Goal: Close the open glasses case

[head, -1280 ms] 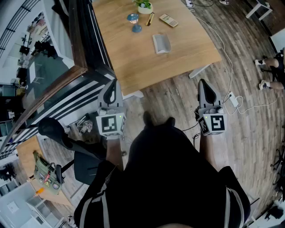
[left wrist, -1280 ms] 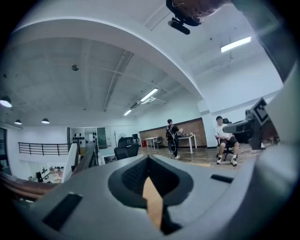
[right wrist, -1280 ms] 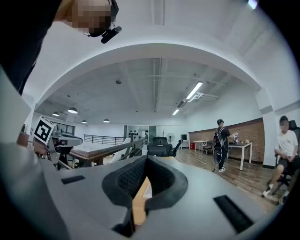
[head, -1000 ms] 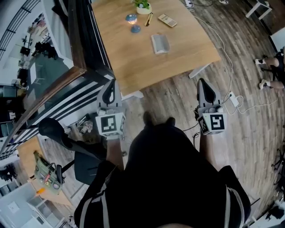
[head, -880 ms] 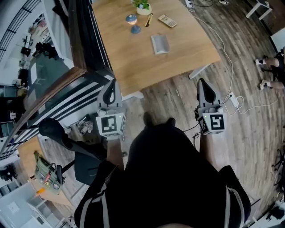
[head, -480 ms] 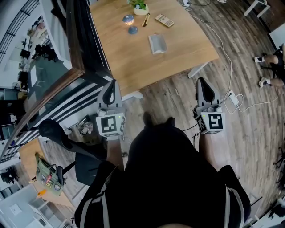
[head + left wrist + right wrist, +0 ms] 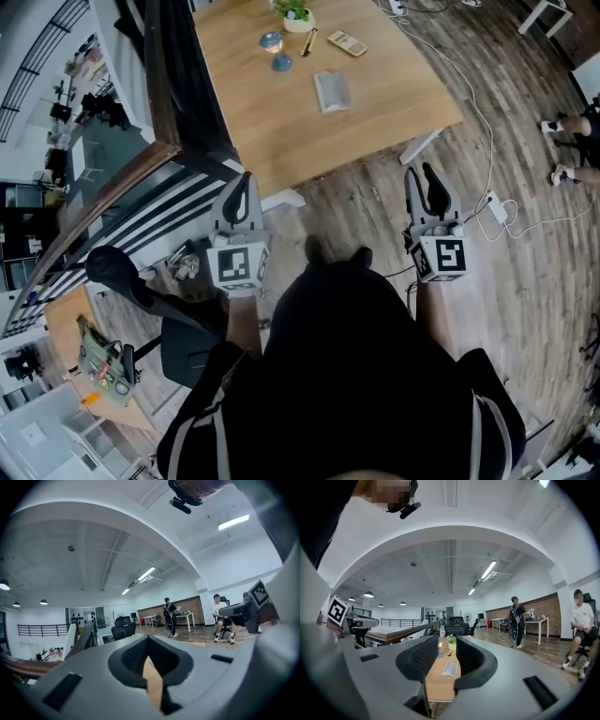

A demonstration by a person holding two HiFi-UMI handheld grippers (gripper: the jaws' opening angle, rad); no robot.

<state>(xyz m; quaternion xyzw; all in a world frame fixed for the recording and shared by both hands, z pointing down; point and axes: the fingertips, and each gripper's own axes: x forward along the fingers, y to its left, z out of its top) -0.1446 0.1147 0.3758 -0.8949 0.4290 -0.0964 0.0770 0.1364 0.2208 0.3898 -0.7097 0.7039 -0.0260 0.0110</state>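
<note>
The open glasses case (image 7: 333,91) is pale grey and lies in the middle of the wooden table (image 7: 281,141), far ahead of both grippers. In the right gripper view the glasses case (image 7: 451,668) shows small between the jaws, well beyond them. My right gripper (image 7: 421,178) hovers over the floor in front of the table's near right corner. Its jaws have just been opening and stand open with nothing between them. My left gripper (image 7: 244,180) is shut and empty, held just short of the table's near edge. The left gripper view shows only a sliver of the table (image 7: 152,681).
A potted plant (image 7: 298,16), two blue round objects (image 7: 273,41), a pen (image 7: 312,41) and a remote-like item (image 7: 347,43) sit at the table's far end. A dark railing (image 7: 169,112) runs along the left. Cables and a power strip (image 7: 495,208) lie on the floor at right. An office chair (image 7: 122,272) stands at lower left.
The right gripper's jaws, shut in the earlier frames, now stand apart. Both grippers have stayed close to where they were in front of the table.
</note>
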